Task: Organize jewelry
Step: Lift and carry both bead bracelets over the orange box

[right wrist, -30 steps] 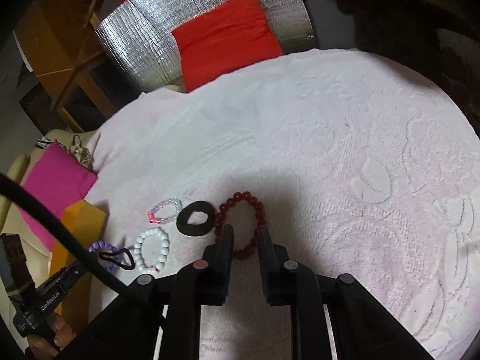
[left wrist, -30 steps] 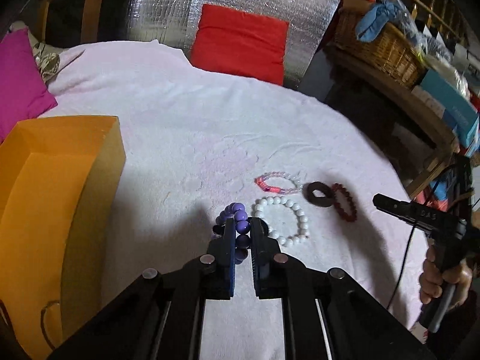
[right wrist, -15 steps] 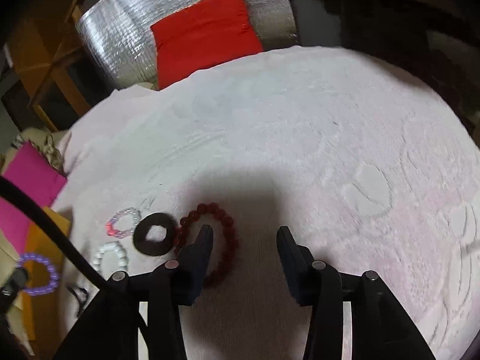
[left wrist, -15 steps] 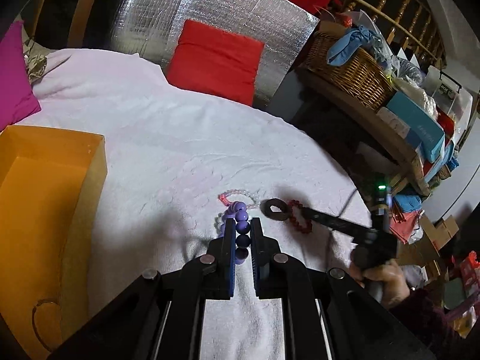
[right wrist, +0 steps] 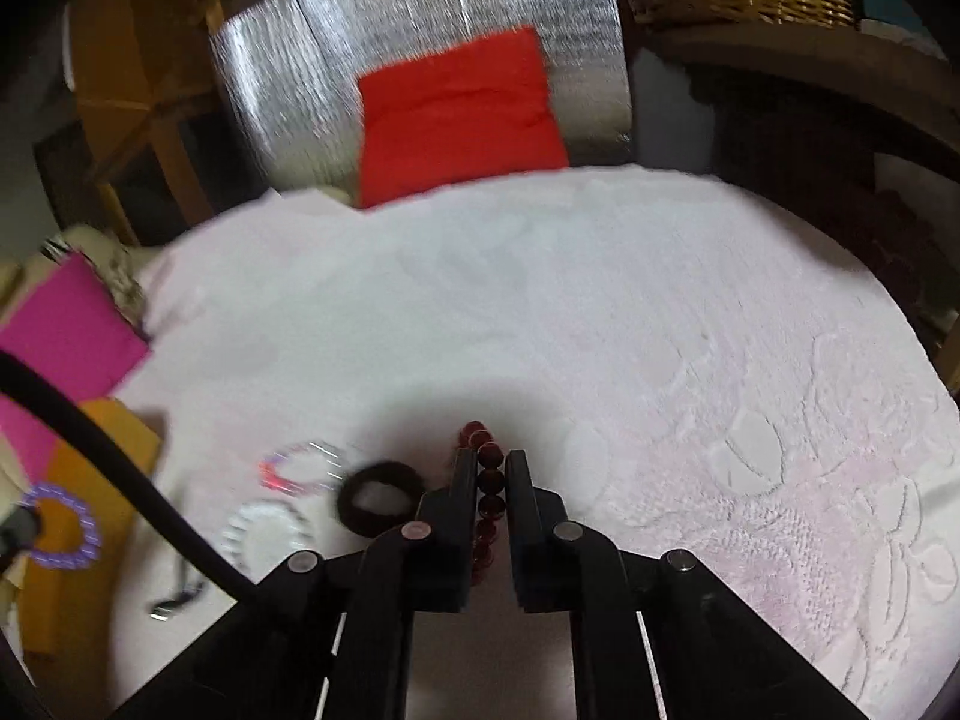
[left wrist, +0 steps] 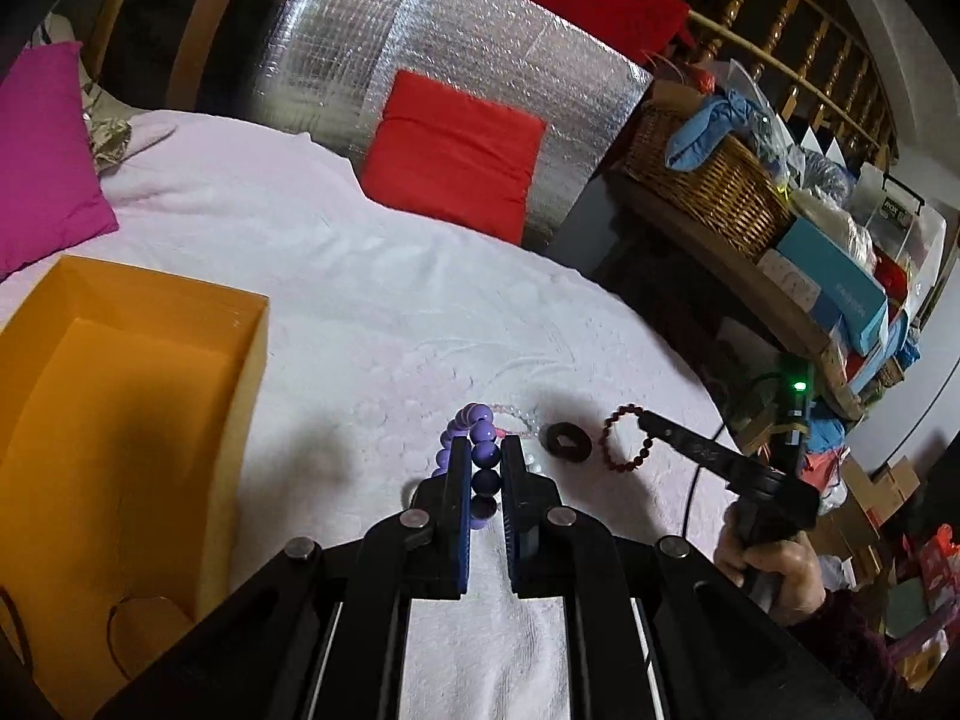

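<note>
Seen across a round worktop (left wrist: 372, 300) draped in pale pink, embossed towelling: left tongs (left wrist: 485, 471) clenched on a purple bead bracelet (left wrist: 474, 432), held up off the cloth. Right tongs (right wrist: 492, 480) just closed, clamped on a dark red bead bracelet (right wrist: 487, 480), the strand running between the pads. Lying on the cloth just left of the red beads, a black hair tie (right wrist: 378, 498); beyond it a clear and pink bead bracelet (right wrist: 303, 468), and nearer the camera a white bead bracelet (right wrist: 264, 531), both blurred. At the left edge, an open orange box (left wrist: 120, 420), walls upright. Behind the worktop, a silver quilted foil panel (left wrist: 456, 54) with a red cushion (left wrist: 450, 150) leaning against it. At far left, a magenta cushion (left wrist: 42, 156). To the right, a wooden shelf carrying a wicker basket (left wrist: 708, 186) with blue cloth on top, then stacked boxes, a teal one (left wrist: 834, 282) among them. Above, a gilded spindle railing (left wrist: 804, 54). Lower right, a hand (left wrist: 774, 570) in a dark sleeve gripping the right tool's handle.
</note>
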A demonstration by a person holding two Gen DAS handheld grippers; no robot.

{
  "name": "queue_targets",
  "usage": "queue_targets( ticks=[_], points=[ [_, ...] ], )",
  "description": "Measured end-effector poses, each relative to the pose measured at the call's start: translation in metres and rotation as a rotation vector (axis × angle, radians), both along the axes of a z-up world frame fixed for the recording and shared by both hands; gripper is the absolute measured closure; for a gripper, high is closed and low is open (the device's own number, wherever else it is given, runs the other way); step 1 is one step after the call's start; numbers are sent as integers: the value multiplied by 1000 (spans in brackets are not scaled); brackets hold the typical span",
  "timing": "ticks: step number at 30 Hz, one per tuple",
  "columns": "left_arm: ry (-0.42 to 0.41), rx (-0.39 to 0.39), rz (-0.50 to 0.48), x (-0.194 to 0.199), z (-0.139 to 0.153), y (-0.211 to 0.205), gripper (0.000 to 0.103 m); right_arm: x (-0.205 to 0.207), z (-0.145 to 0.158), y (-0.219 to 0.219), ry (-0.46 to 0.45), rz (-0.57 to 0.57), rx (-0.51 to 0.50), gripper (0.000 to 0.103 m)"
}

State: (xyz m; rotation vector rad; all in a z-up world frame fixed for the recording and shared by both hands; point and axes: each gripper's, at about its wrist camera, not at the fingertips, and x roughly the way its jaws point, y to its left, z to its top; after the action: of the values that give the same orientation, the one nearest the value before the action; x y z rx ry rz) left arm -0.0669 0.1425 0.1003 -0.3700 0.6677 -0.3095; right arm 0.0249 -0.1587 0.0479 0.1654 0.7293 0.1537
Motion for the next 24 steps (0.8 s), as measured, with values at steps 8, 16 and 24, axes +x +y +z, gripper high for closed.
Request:
queue_targets(
  ticks=[8,16,24],
  points=[
    [-81,58,141,-18,18,29,93,-24,31,37,-81,141,163,93],
    [-55,133,317,-29,13,79,93,-42,44,135,-84,329,214,93],
    [47,172,429,-36,-8,130,93,-52,34,232,-49,481,274,92]
  ],
)
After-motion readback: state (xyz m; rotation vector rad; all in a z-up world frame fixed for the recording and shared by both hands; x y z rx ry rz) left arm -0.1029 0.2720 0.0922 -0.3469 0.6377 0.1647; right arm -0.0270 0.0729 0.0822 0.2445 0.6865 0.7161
